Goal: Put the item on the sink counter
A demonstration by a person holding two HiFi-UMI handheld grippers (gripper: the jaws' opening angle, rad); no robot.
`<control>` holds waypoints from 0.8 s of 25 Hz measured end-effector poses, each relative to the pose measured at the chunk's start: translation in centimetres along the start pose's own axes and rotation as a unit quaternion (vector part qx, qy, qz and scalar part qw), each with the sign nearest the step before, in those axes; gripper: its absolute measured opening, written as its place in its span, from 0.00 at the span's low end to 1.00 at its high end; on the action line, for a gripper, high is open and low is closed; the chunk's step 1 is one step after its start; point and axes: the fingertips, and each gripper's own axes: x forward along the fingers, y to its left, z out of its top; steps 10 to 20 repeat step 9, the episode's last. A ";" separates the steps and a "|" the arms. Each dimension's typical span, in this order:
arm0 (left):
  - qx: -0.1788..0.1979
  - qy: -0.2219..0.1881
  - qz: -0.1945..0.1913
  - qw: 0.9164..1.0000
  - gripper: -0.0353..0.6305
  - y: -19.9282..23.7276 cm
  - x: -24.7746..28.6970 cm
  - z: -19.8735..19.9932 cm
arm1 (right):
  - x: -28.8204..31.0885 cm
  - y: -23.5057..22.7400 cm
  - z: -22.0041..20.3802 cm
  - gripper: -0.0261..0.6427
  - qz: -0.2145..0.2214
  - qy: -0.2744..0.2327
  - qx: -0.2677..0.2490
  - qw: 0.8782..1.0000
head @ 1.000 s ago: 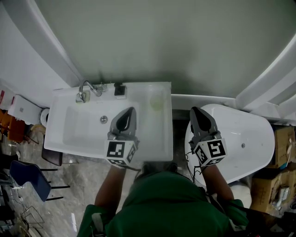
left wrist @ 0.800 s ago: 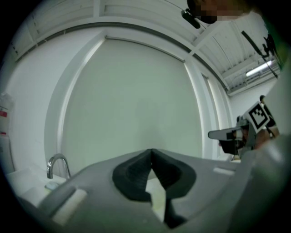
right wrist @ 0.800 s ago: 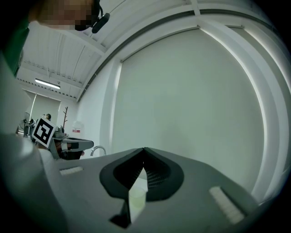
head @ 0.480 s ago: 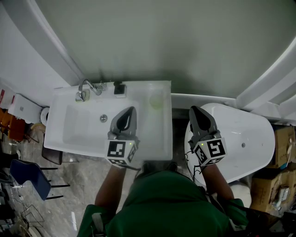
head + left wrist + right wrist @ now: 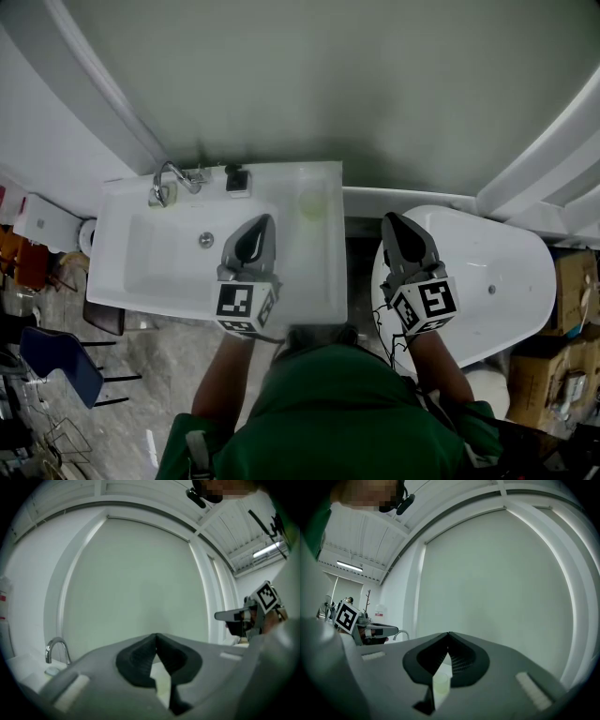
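Note:
A small pale yellow-green cup (image 5: 312,203) stands on the white sink counter (image 5: 319,267), at the back right corner. My left gripper (image 5: 265,220) hovers over the basin's right side, jaws shut and empty; its tips meet in the left gripper view (image 5: 156,634). My right gripper (image 5: 391,217) hangs over the gap between the sink and the bathtub (image 5: 511,272), also shut with nothing held (image 5: 448,633). In the right gripper view the cup (image 5: 440,684) shows through the slot below the closed tips, some way off.
A chrome faucet (image 5: 169,178) and a small black object (image 5: 238,179) sit along the sink's back edge. A grey-green wall lies ahead. A blue chair (image 5: 52,352) stands at the lower left, cardboard boxes (image 5: 574,286) at the right.
The head view has drifted a little, so the sink sits slightly further left. Both grippers hold their places and stay shut.

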 end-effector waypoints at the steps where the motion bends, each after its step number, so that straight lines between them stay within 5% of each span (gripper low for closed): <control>1: 0.000 0.001 -0.001 1.000 0.05 0.0 0.1 -0.1 | 0.0 0.0 0.0 0.04 0.000 0.000 0.000 1.000; 20: 0.004 0.002 -0.006 1.000 0.05 -0.3 0.5 -0.1 | 0.1 -0.1 0.0 0.04 -0.002 0.001 0.002 1.000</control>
